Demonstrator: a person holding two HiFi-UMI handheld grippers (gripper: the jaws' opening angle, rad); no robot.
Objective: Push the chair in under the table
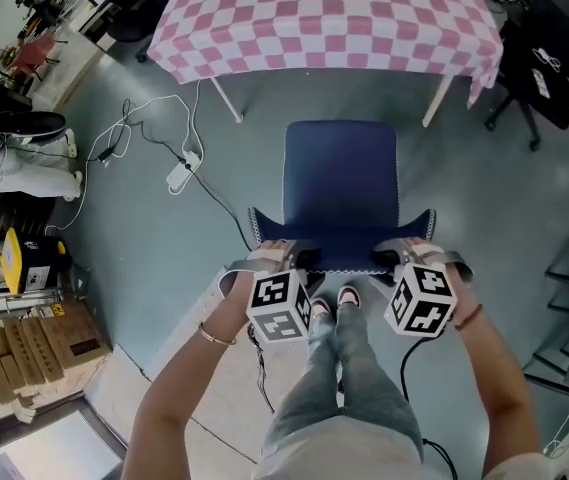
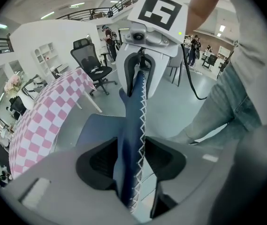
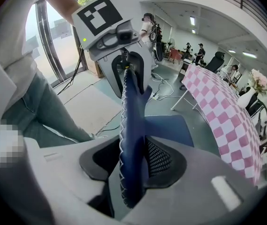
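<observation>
Left tool [image 1: 296, 259] and right tool [image 1: 390, 259] seemingly clamp chair [image 1: 339, 183] backrest, seat facing table [image 1: 324, 18].

We list, by material and finish:
- Chair backrest [image 2: 134, 121]: navy matt cloth, edge sewn in white zigzag thread.
- Tablecloth [image 1: 324, 18]: pink-and-white checked cloth, matt.
- 2 table legs [image 1: 226, 100]: smooth, white.
- Floor [image 1: 144, 218]: smooth grey-green, faint sheen.
- Left gripper [image 2: 132, 157], right gripper [image 3: 135, 161]: matt grey plastic shells; black pads [image 3: 160, 159], mesh-textured.
- Jeans [image 1: 349, 368]: denim.
</observation>
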